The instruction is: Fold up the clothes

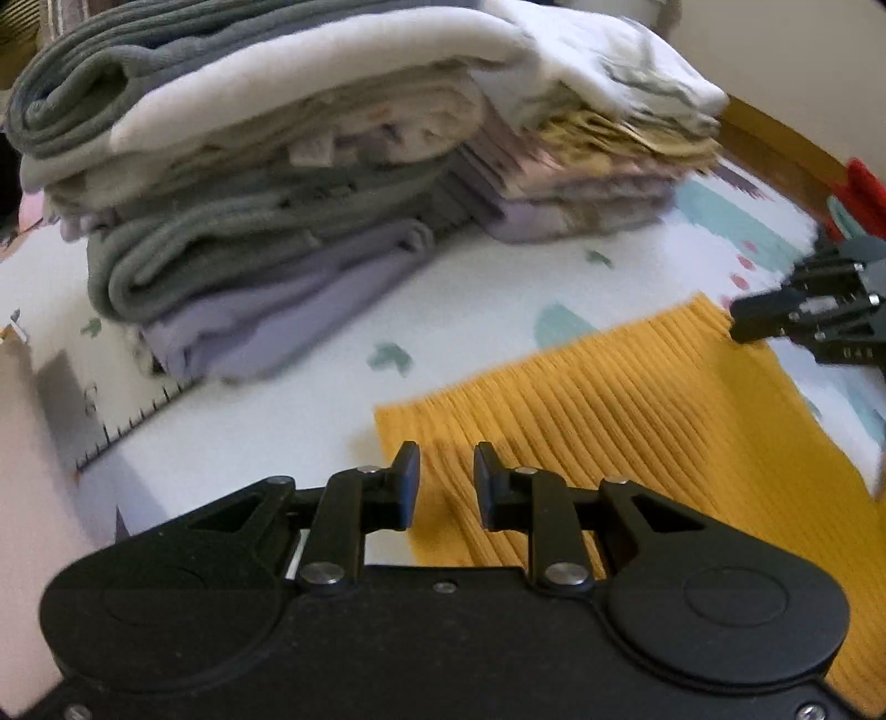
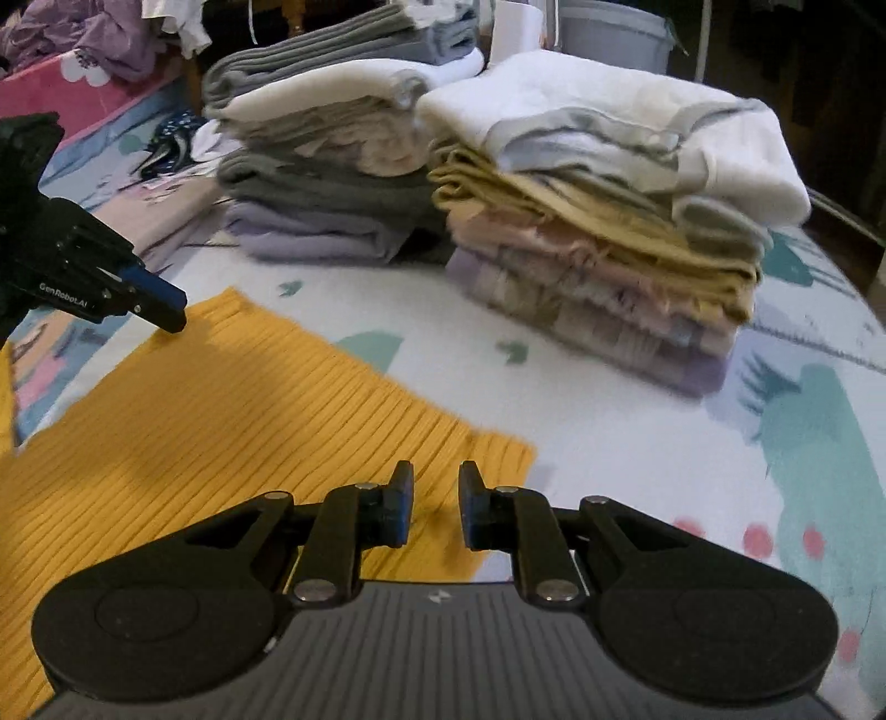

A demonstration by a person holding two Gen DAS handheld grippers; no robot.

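A mustard-yellow ribbed garment point(image 1: 637, 421) lies flat on the patterned mat; it also shows in the right wrist view point(image 2: 232, 410). My left gripper point(image 1: 446, 476) is open and empty, just above the garment's near-left corner. My right gripper point(image 2: 436, 498) is open and empty, above the garment's right corner. Each gripper shows in the other's view: the right one point(image 1: 747, 327) at the garment's far right edge, the left one point(image 2: 166, 310) at its far left edge.
Two tall stacks of folded clothes stand behind the garment: a grey, white and lilac stack point(image 1: 249, 210) point(image 2: 332, 155) and a white, tan and pink stack point(image 1: 598, 149) point(image 2: 609, 210). A pink box point(image 2: 83, 94) and loose clothes lie at far left. A grey bucket point(image 2: 614, 27) stands behind.
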